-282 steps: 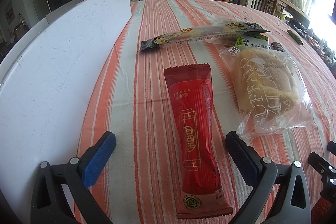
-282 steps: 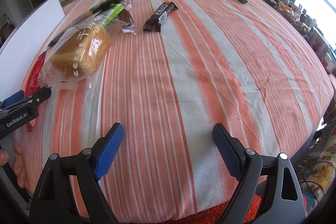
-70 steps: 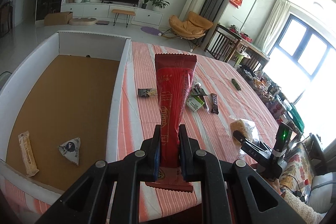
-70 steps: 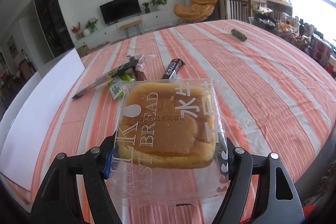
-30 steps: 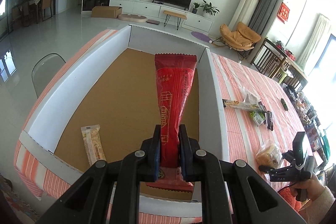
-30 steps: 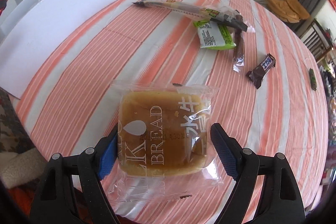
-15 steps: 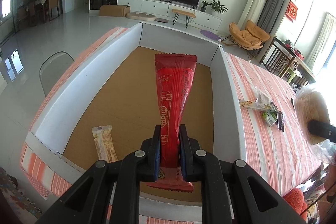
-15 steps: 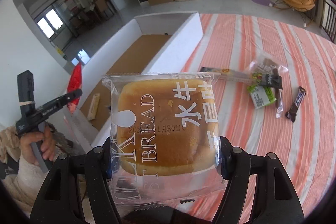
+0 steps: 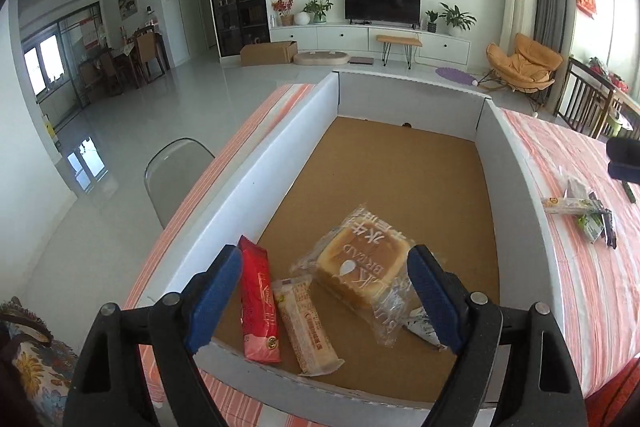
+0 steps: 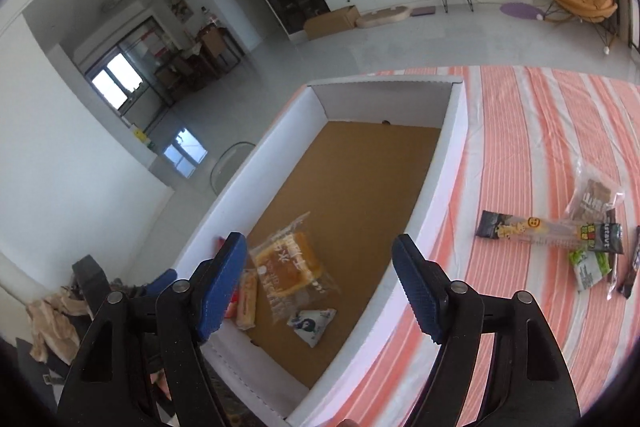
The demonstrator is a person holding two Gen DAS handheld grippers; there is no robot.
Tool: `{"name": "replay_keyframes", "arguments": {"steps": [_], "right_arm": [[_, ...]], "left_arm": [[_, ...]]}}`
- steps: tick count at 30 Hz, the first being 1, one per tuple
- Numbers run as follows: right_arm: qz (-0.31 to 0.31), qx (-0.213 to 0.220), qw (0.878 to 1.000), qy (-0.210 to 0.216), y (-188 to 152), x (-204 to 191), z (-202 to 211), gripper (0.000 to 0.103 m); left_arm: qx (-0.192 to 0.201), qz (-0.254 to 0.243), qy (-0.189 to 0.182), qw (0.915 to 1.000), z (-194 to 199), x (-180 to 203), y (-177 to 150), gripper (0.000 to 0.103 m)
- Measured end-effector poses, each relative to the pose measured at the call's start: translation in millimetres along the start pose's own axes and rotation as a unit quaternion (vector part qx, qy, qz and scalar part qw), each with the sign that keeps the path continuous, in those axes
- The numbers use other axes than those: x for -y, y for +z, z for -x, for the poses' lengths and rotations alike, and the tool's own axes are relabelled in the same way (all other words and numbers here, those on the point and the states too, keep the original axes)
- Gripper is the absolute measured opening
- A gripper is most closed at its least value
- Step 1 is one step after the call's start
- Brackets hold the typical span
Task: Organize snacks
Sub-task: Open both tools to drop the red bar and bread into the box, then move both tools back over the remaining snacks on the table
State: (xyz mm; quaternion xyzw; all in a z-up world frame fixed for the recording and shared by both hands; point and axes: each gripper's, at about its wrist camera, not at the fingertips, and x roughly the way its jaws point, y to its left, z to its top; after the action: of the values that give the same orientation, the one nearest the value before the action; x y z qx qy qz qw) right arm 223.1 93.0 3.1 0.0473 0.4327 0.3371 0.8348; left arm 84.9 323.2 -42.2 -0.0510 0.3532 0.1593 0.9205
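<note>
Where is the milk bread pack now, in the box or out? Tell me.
In. The milk bread pack lies flat on the brown floor of the white box, beside the red wrapper, with no tool touching it.

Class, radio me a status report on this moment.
Left claw open, just released. Right claw open, empty. Red packet and bread in box. Loose snacks on cloth. Nothing blocking.

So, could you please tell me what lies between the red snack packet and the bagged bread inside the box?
A pale wafer-style bar lies between the red packet and the bread, right beside the red one. The left wrist view shows it best.
</note>
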Motion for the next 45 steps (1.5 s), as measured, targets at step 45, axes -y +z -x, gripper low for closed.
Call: {"name": "replay_keyframes", "arguments": {"steps": [45], "right_arm": [[-0.279, 0.102, 0.894, -0.335, -199, 251, 98, 0.079]], "left_arm": [[-0.069, -0.185, -0.255, 0.9466, 0, 357, -63, 0.101]]}}
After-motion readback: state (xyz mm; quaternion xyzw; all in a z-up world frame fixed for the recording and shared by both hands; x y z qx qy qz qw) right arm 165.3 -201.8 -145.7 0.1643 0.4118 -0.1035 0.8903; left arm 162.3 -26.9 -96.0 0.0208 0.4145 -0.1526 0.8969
